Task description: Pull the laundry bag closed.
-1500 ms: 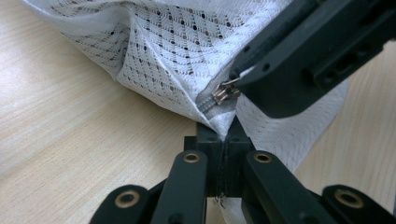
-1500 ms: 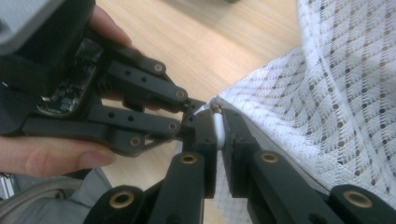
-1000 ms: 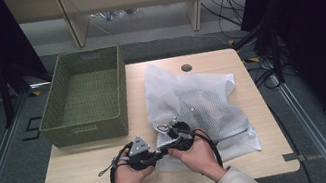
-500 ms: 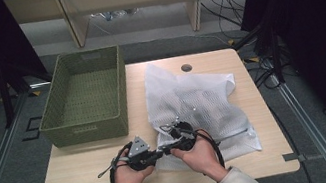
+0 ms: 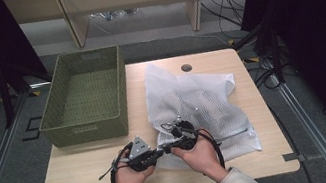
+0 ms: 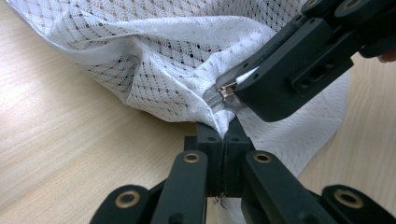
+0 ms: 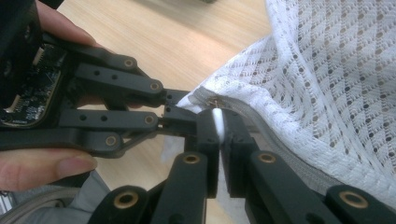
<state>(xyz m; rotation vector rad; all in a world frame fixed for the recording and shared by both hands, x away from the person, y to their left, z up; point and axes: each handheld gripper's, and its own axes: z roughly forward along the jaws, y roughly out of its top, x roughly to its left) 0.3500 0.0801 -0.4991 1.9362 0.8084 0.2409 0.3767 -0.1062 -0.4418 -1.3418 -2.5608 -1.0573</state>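
At the left of the high view we see a green woven basket [image 5: 83, 98] on the wooden worktop [image 5: 79, 172]. Low in the frame, left of centre, our left hand-held gripper [image 5: 161, 149] has its jaws closed tight on the corner of the white mesh laundry bag [image 5: 203, 99] — the left gripper view shows the fabric pinched just below the zipper pull [image 6: 227, 90]. Touching it from the right, our right hand-held gripper [image 5: 166, 146] is clamped on a small white tab at the zipper's end. The bag spreads across the centre and right of the worktop, holding pale clothing.
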